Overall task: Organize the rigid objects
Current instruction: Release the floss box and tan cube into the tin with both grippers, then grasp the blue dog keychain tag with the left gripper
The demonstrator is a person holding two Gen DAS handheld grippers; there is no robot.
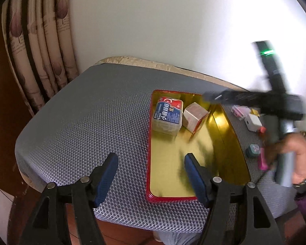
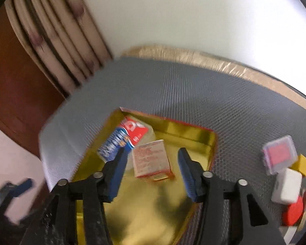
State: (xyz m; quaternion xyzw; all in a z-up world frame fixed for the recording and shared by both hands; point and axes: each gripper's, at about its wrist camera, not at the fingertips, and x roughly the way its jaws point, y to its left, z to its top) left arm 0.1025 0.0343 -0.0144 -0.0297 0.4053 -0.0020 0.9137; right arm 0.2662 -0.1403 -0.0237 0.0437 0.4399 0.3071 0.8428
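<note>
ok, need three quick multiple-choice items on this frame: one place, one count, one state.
1. Where is the small carton?
A in the tin tray
B on the mesh mat
C on the floor

2. How many boxes lie in the tray?
A one
B two
C four

3. The right tool is:
A shut on the carton
B open, holding nothing
C shut, empty

Key: 1 A, it sits on the gold floor inside the red rim; 2 B, the carton and the blue-labelled box; 3 B, its pads stand clear of the carton.

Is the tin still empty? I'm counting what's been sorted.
No: the gold-lined tin already holds a blue-and-red box and a small carton.
</note>
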